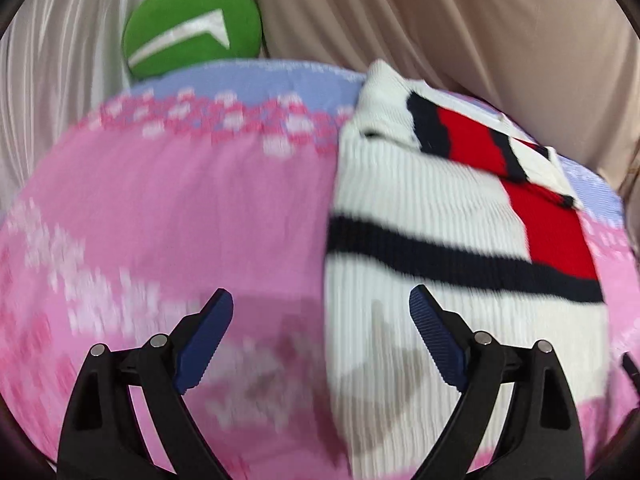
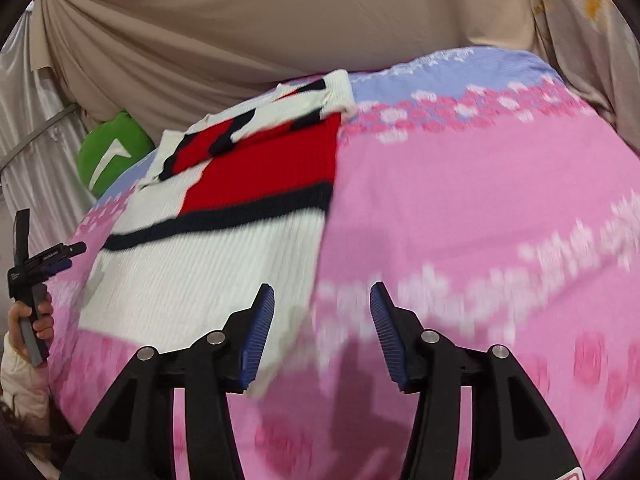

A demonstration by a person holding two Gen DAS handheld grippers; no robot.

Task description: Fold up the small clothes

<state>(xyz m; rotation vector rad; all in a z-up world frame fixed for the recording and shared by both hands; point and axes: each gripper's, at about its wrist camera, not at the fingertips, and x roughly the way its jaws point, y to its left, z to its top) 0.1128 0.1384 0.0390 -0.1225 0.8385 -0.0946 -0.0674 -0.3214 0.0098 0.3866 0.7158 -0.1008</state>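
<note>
Both grippers, left and right, stand open and empty above the bed, beside the folded sweater.

Green cushion, pink floral bedsheet, beige drapes

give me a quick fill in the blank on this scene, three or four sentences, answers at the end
1. The white ribbed sweater lies on a mostly ____ bedspread.
2. The round cushion behind the bed is ____.
3. The large block on the sweater above its dark stripe is coloured ____.
4. Nothing is held between the fingers of the left gripper or the right gripper; both are ____.

Missing words: pink; green; red; open
</note>
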